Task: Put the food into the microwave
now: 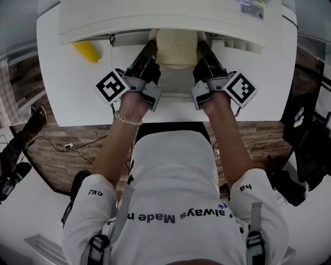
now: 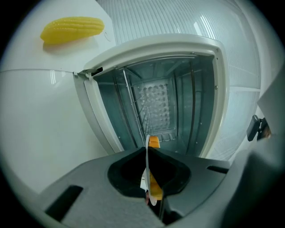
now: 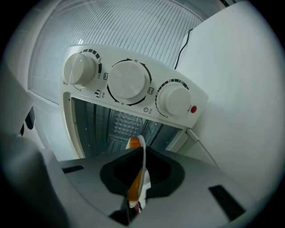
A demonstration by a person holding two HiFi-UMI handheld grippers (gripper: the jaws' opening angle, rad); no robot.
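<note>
Your left hand-held gripper (image 1: pixel 150 50) is clamped on the thin white rim of a plate (image 2: pixel 147 153). Its own view shows the rim edge-on between the closed jaws, with something orange (image 2: pixel 153 142) pressed against it. Your right hand-held gripper (image 1: pixel 202 50) is clenched the same way on the opposite edge. The plate therefore hangs between the two tools, clear of the tabletop (image 1: pixel 67 93).

From the head view, the pale, cream-coloured food (image 1: pixel 176 46) sits between the gripper tips. It is right at the mouth of the microwave (image 1: pixel 170 15), with its far edge just under the front lip of the casing.

The door is open. The left gripper view looks straight into the metal-walled cavity (image 2: pixel 156 102), and I see nothing resting inside it. The right gripper view has the three knobs (image 3: pixel 129 82) beside the opening, so you're lined up squarely.

My judgement is that pickup and approach are done and insertion has barely begun. Both sets of jaws sit outside the door frame. You have yet to slide the plate in level, set it down, let both jaws go and draw back. You may also need to close the door.

A yellow corn cob (image 1: pixel 87 50) lies on the tabletop, well to your left. I can't tell whether it counts as part of the load.
</note>
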